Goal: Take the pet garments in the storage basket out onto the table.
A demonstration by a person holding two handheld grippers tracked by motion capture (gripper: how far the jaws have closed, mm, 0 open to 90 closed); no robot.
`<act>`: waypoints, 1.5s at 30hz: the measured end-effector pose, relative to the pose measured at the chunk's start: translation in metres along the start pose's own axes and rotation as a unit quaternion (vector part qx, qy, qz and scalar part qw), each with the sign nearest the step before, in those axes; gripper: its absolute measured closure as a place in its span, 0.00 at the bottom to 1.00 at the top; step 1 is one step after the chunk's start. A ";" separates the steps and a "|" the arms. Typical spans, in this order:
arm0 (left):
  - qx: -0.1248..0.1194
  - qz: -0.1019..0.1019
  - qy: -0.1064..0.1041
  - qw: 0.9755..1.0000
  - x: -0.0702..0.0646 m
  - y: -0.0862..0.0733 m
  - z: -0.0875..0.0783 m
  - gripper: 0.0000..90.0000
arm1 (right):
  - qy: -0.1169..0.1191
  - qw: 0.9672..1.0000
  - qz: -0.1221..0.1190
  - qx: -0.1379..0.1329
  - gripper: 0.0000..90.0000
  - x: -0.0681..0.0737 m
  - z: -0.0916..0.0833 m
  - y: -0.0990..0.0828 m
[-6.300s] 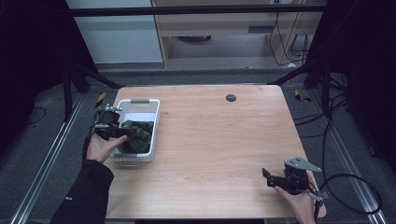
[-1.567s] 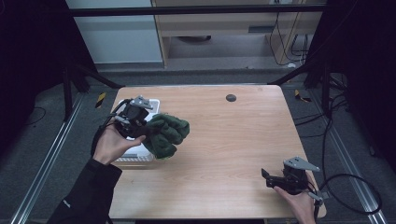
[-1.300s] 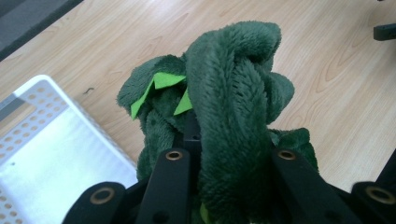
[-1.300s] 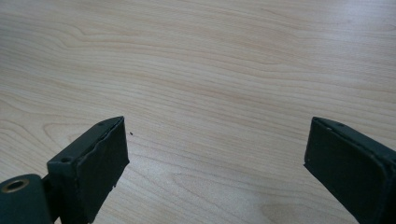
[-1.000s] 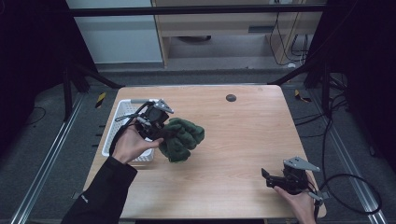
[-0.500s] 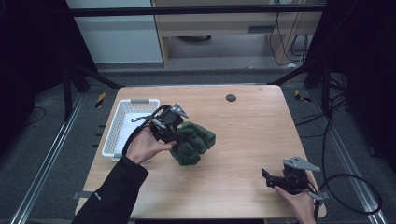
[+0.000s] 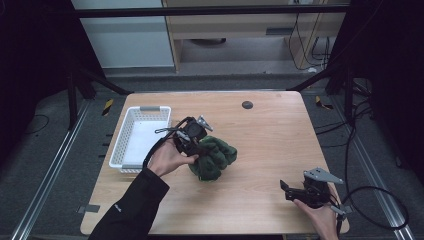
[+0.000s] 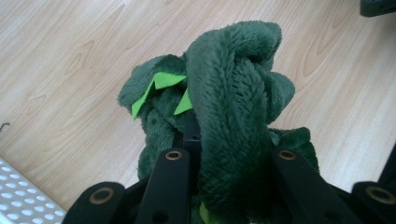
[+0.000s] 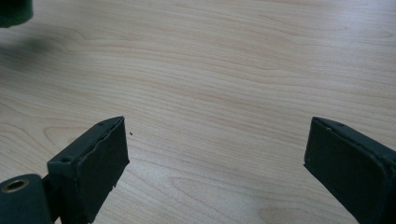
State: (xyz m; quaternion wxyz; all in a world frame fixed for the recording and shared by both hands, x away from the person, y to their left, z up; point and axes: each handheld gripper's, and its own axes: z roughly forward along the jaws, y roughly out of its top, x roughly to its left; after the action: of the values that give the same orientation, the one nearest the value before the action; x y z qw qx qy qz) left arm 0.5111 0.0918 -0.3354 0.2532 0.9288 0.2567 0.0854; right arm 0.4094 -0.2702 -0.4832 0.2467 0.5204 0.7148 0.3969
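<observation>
Fuzzy green plush (image 7: pixel 214 157) sits clamped in my left gripper (image 7: pixel 196 145) mid-table beside a perforated white basket (image 7: pixel 131 150); right gripper (image 7: pixel 290 190) gapes empty.

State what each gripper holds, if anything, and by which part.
The left gripper is shut on the green plush toy, clamping a thick fold of its fur at the near edge. The right gripper is open, holding nothing.
</observation>
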 end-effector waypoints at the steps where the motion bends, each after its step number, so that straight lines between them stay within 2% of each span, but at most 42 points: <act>1: 0.003 0.001 0.000 1.000 -0.001 0.001 0.004 0.85 | 0.000 1.000 0.000 0.000 0.07 0.000 0.000 0.000; 6: 0.003 0.003 -0.006 1.000 -0.003 0.003 0.011 0.85 | 0.000 1.000 -0.001 -0.001 0.07 0.000 0.000 0.000; 15: 0.012 0.009 -0.019 1.000 -0.010 0.006 0.034 0.84 | -0.001 1.000 -0.001 -0.001 0.07 -0.001 0.000 0.000; 31: 0.024 0.017 -0.028 0.999 -0.014 0.001 0.056 0.81 | -0.001 1.000 -0.003 0.000 0.07 -0.001 0.000 -0.001; 39: 0.024 0.017 -0.033 0.999 -0.018 -0.002 0.064 0.71 | -0.001 1.000 -0.002 0.001 0.07 0.000 0.000 -0.001; 45: 0.026 0.025 -0.032 0.999 -0.020 -0.003 0.064 0.64 | -0.003 1.000 -0.007 0.001 0.06 -0.001 0.001 -0.001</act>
State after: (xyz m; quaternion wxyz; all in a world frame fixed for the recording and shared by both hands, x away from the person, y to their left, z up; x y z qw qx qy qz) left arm 0.5113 0.0560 -0.3927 0.2353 0.9434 0.2269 0.0553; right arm 0.4098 -0.2714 -0.4846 0.2512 0.5169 0.7179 0.3929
